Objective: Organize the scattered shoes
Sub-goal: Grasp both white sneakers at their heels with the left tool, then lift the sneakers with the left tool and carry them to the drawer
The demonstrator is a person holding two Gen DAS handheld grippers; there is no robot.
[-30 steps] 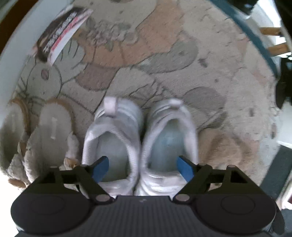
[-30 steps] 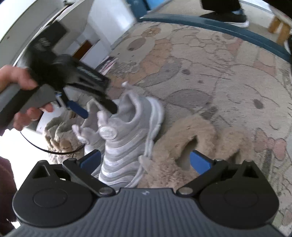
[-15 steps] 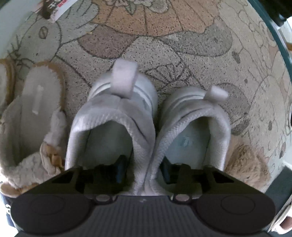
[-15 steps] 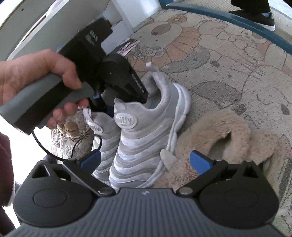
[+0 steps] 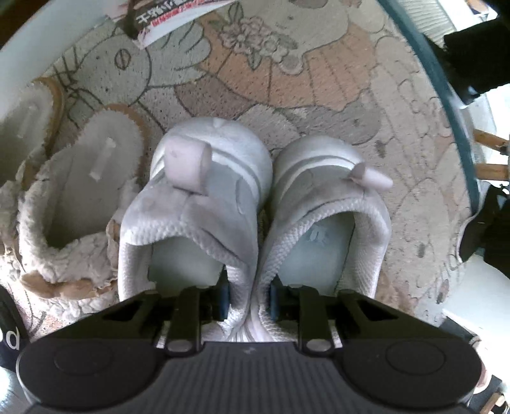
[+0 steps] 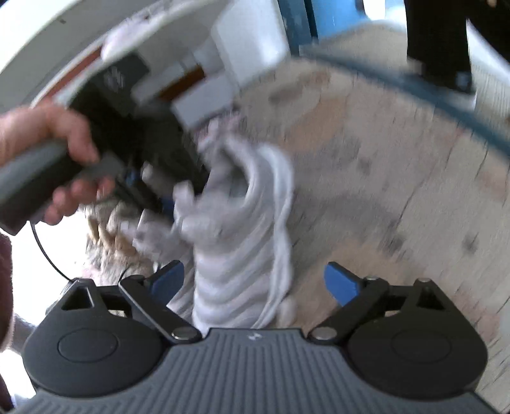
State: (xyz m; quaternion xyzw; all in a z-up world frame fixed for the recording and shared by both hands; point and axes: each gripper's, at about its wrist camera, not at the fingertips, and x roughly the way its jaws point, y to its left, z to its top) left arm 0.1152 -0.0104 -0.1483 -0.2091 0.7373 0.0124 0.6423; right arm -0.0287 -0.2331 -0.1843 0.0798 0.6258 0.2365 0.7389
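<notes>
Grey sneakers [image 5: 255, 203] pinched together in left claw [image 5: 248, 297], right claw [image 6: 254, 280] spread wide

A round cartoon-patterned rug [image 5: 318, 79] with a teal border [image 5: 446, 95] covers the floor, a magazine [image 5: 169, 16] lying at its far edge, wooden furniture legs [image 5: 491, 156] beyond the border.

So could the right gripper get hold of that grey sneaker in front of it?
Probably yes. The right gripper is open and one of the grey sneakers lies between its fingers, unobstructed. But the left gripper already pinches both sneakers' inner collars.
</notes>
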